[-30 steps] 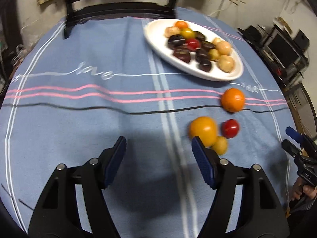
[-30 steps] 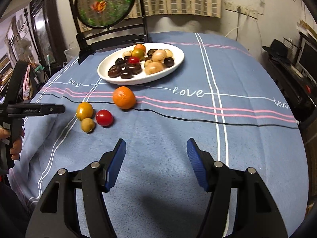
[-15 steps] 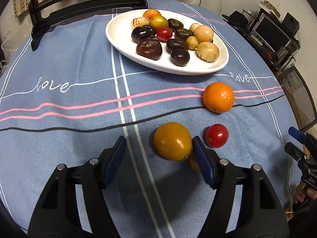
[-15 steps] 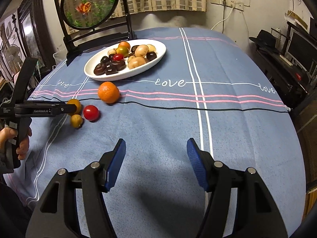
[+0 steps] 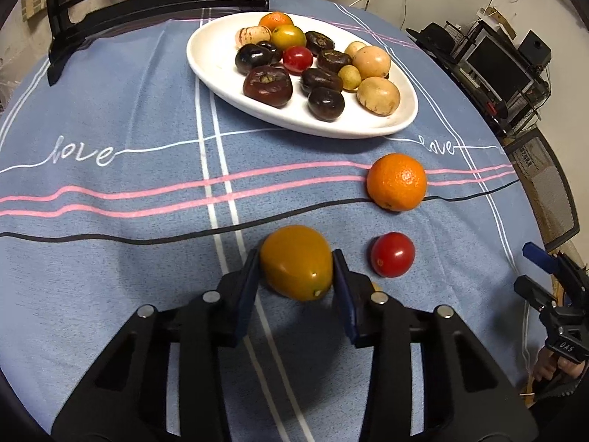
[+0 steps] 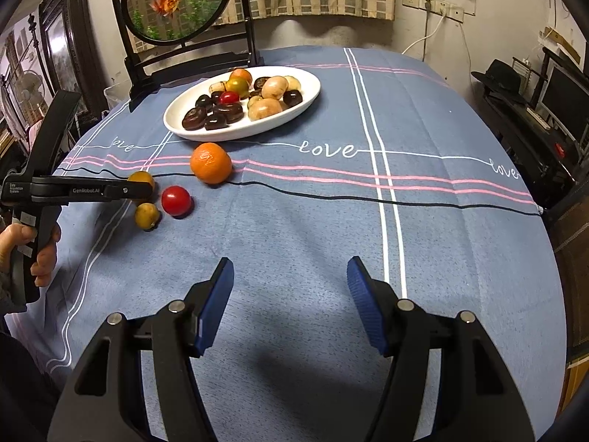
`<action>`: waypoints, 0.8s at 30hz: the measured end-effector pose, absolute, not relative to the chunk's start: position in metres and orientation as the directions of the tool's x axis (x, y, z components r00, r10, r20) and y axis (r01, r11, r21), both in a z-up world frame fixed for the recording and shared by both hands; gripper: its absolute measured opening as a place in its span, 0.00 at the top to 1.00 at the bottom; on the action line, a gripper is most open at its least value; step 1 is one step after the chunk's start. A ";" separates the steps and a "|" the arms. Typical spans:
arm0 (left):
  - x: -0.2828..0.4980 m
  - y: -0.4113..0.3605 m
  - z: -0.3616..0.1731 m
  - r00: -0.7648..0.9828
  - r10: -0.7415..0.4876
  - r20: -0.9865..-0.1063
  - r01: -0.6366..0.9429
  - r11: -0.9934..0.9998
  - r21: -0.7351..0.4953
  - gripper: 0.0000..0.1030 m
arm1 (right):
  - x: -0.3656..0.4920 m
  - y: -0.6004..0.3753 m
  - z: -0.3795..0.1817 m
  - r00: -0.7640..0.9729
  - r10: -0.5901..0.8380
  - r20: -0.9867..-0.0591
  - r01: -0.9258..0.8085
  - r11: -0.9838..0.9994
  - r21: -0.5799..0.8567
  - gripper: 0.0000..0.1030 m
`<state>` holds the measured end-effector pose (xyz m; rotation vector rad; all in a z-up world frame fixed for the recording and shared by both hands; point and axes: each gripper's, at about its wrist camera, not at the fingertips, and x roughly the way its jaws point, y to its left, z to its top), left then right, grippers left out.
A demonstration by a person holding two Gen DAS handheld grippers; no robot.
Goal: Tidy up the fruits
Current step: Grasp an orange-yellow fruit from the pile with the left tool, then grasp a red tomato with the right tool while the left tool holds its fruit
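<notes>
My left gripper [image 5: 296, 263] is shut on a yellow-orange tomato [image 5: 296, 262] low over the blue tablecloth; it also shows in the right wrist view [image 6: 141, 178]. A red tomato [image 5: 392, 254] and an orange [image 5: 397, 181] lie to its right. A small yellow fruit [image 6: 147, 215] sits beside the red tomato [image 6: 176, 200], mostly hidden behind my left finger in the left wrist view. A white oval plate [image 5: 217, 62] farther back holds several dark, tan, red and orange fruits. My right gripper [image 6: 289, 294] is open and empty over bare cloth.
A black stand with a round fish picture [image 6: 176, 3] stands behind the plate. The table's right edge drops off toward a desk with monitors [image 6: 563, 95]. The orange [image 6: 210, 162] lies just in front of the plate [image 6: 313, 92].
My left gripper moved forward around the yellow-orange tomato and closed on it. My right gripper stayed open, with its view shifting slightly.
</notes>
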<state>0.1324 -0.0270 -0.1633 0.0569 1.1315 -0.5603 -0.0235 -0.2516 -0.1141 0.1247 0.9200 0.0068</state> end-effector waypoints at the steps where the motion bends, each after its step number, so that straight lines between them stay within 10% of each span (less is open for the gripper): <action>1: 0.132 -0.025 -0.162 0.308 -0.394 -0.866 0.447 0.864 -0.234 0.61 | -0.023 -0.251 -0.113 0.608 0.065 -0.791 0.041 0.993 0.113 0.37; 24: 0.054 0.088 -0.151 0.399 -0.243 -0.884 0.233 0.959 -0.159 0.62 | 0.084 -0.170 -0.136 0.513 0.301 -0.804 -0.156 0.954 0.258 0.43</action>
